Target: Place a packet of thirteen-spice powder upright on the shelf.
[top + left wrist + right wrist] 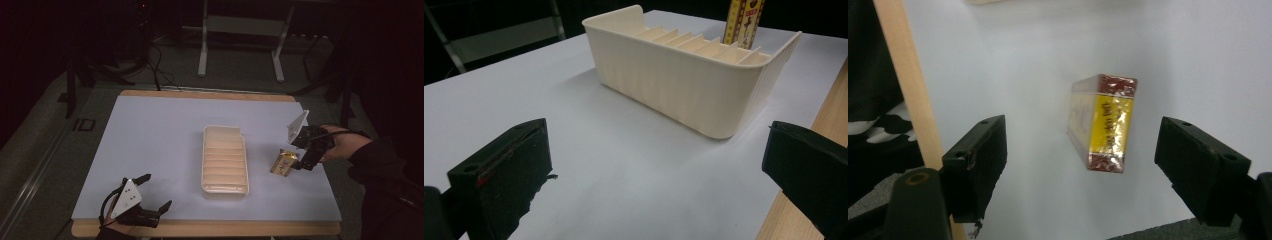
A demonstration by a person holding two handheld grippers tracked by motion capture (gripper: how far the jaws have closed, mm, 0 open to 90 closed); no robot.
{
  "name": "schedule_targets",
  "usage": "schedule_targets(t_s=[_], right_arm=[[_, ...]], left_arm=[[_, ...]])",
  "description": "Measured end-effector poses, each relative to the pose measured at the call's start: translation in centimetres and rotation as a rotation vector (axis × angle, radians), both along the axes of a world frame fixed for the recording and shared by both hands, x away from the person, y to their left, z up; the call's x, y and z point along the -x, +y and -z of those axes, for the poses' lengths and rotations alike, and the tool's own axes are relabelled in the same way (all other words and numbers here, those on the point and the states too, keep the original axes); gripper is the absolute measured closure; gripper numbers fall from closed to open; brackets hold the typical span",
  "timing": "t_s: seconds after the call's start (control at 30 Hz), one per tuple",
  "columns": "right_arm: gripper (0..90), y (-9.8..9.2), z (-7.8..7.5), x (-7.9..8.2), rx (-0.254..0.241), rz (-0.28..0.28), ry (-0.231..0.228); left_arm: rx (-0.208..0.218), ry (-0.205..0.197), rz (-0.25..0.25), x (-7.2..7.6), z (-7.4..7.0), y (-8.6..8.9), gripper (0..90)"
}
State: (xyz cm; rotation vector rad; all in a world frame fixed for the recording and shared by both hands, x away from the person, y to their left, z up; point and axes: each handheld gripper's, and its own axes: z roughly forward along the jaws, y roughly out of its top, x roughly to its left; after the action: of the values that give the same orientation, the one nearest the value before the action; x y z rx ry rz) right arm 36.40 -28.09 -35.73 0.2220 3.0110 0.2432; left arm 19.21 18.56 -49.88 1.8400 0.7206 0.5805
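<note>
Two jaws of the right gripper (1080,165) spread wide, nothing clamped; yellow box (1102,127) straight ahead between them, long axis running along the jaws' reach.

Black two-jaw gripper (299,161), grey three-cornered plate, dark sleeve
</note>
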Motion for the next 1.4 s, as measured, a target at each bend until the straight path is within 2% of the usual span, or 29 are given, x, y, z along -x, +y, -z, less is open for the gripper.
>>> schedule_targets(t_s=[0.07, 0.17, 0.4, 0.47, 0.63, 0.77, 0.87, 0.9, 0.93, 1.13, 1.27, 1.4], right_arm=[[21.4, 0.0, 0.2, -0.2, 0.003, 0.0, -0.001], [21.0, -0.1, 1.2, -1.3, -0.01, 0.034, 0.007], [22.3, 0.1, 2.7, -2.3, 0.033, 0.055, 0.034], [25.6, 0.3, 3.6, -2.7, 0.047, 0.059, 0.055], [35.8, 0.4, 4.4, -3.1, 0.07, 0.065, 0.06], [50.0, 0.1, 4.8, -3.3, 0.08, 0.067, 0.06], [64.6, 0.0, 4.9, -3.4, 0.09, 0.075, 0.073], [66.3, 0.0, 4.9, -3.4, 0.092, 0.073, 0.082], [66.9, 0.0, 4.8, -3.4, 0.088, 0.077, 0.096], [67.4, -0.1, 4.3, -3.0, 0.104, 0.068, 0.11], [67.5, 0.1, 3.3, -2.2, 0.076, 0.049, 0.099], [67.6, 0.4, 2.3, -1.3, 0.029, 0.007, 0.094]], left_arm=[[0.001, 0.001, 0.003, 0.0, 0.0, 0.0, 0.0], [-0.003, 0.001, 0.004, 0.0, 0.0, 0.0, 0.0], [-0.009, 0.001, 0.007, 0.0, 0.1, 0.0, 0.0], [-0.011, 0.002, 0.008, 0.0, 0.1, -0.1, 0.0], [0.005, 0.007, 0.018, -0.1, 0.1, -0.1, 0.0], [-0.001, 0.008, 0.022, -0.1, 0.2, -0.1, 0.0], [0.003, 0.011, 0.026, -0.1, 0.2, -0.2, 0.0], [0.006, 0.013, 0.027, -0.1, 0.2, -0.2, 0.0], [0.01, 0.014, 0.028, -0.1, 0.1, -0.1, 0.0], [0.008, 0.011, 0.027, -0.1, 0.1, -0.1, 0.0], [0.005, 0.011, 0.029, 0.0, 0.1, -0.2, 0.0], [0.004, 0.011, 0.029, -0.1, 0.1, -0.2, 0.0]])
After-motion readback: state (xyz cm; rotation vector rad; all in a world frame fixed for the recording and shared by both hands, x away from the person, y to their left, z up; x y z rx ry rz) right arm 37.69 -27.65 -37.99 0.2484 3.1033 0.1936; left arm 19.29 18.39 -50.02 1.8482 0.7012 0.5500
